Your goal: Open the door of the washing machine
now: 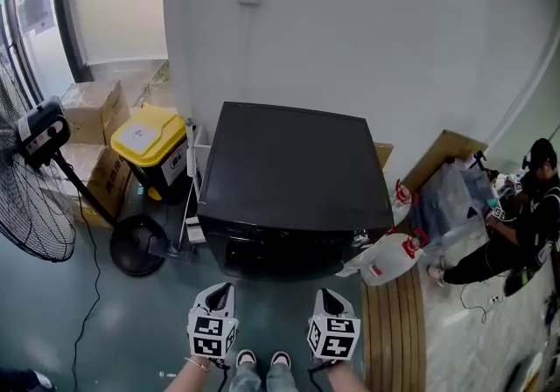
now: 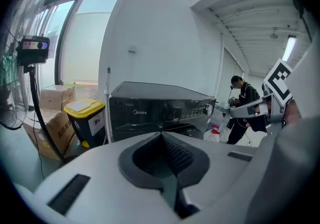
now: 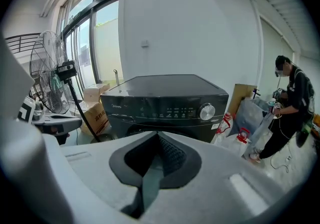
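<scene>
Against the white wall, the black washing machine (image 1: pixel 293 176) is seen, flanked by a yellow-lidded bin (image 1: pixel 156 145) on the left and white jugs (image 1: pixel 389 257) on the right. The left gripper (image 1: pixel 222 291) and the right gripper (image 1: pixel 325 295) are pointed at its front, well apart from it, each with jaws pressed together on nothing.

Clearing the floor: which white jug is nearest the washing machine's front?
The jug by the washing machine's front right corner; the other jug stands farther back.
</scene>
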Available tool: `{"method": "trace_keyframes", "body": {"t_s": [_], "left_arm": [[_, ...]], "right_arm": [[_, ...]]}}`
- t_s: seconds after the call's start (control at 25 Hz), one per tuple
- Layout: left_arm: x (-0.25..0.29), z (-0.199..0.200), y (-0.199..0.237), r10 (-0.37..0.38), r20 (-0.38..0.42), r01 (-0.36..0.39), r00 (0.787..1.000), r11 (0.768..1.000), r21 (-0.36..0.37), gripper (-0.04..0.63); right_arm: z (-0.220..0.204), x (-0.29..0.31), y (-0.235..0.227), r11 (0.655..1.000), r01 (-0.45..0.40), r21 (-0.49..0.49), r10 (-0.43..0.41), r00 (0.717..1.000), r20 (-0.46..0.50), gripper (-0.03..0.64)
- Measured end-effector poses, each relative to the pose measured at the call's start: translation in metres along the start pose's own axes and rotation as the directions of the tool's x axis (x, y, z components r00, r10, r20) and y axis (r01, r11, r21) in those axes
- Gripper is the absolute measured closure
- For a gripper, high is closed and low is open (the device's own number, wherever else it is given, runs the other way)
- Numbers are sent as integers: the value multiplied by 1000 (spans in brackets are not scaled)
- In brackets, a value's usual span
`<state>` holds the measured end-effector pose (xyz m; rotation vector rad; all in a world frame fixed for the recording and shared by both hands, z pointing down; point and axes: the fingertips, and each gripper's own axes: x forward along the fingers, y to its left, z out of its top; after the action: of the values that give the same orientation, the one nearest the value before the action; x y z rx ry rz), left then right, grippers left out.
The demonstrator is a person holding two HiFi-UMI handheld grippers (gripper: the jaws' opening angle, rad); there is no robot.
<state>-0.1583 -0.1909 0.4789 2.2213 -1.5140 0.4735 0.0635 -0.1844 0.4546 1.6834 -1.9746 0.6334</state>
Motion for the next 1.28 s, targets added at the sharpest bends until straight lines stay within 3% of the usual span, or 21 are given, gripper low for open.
{"method": "trace_keyframes", "body": {"t_s": [0.4, 0.84, 1.28], "left_arm": [[52, -54, 29, 24, -60, -24, 998, 1000, -12, 591], [98, -124, 55, 34, -113, -39, 993, 998, -51, 591], [121, -134, 62, -11, -100, 4, 995, 997, -71, 589]], "right_arm": [[-43, 63, 1, 1000, -18, 12, 19, 997, -80, 612], [-104, 121, -9, 997, 19, 69, -8, 987, -160, 612], [-125, 135, -14, 995, 38, 91, -20, 981, -191, 612]]}}
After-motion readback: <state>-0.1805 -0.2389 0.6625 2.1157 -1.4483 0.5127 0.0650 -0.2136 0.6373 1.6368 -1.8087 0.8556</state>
